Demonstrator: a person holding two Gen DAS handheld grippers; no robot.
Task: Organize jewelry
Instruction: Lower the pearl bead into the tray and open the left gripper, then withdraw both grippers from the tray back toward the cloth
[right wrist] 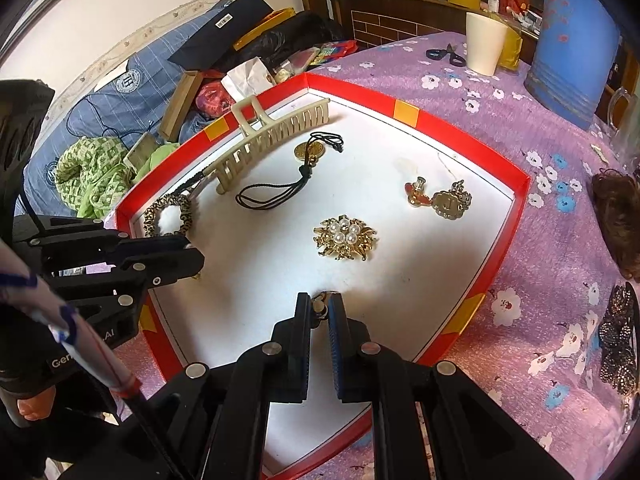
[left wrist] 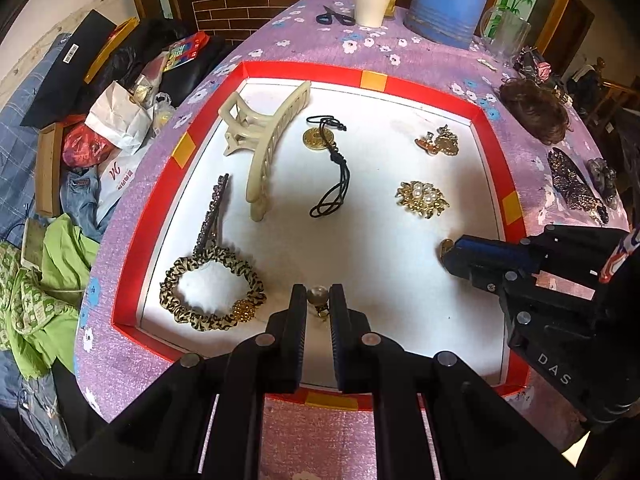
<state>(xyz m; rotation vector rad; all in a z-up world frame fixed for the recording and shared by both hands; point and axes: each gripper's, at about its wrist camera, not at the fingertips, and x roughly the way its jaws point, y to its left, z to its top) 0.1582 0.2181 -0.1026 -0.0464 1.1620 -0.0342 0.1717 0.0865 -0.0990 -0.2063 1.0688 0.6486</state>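
A red-rimmed white tray [left wrist: 494, 148] [right wrist: 520, 184] holds a cream claw clip [left wrist: 264, 148] [right wrist: 276, 132], a coin pendant on black cord [left wrist: 320, 140] [right wrist: 310, 151], a gold pearl brooch [left wrist: 422, 198] [right wrist: 345, 238], gold earrings [left wrist: 440, 142] [right wrist: 440, 200], a dark hair pin [left wrist: 214, 212] and a leopard scrunchie [left wrist: 212, 292] [right wrist: 168, 216]. My left gripper [left wrist: 318, 300] [right wrist: 192, 254] is shut on a pearl earring [left wrist: 318, 296] low over the tray's near edge. My right gripper [right wrist: 320, 308] [left wrist: 450, 254] is shut on a small gold piece [right wrist: 320, 304] [left wrist: 446, 249] at the tray floor.
On the purple flowered cloth [left wrist: 440, 56] lie a brown hair piece [left wrist: 536, 110], dark beaded clips [left wrist: 572, 184] [right wrist: 620, 340], scissors [left wrist: 334, 16], a white cup [left wrist: 372, 0], a blue cylinder [left wrist: 452, 0] and a glass mug [left wrist: 504, 34]. Clothes and bags pile left of the table.
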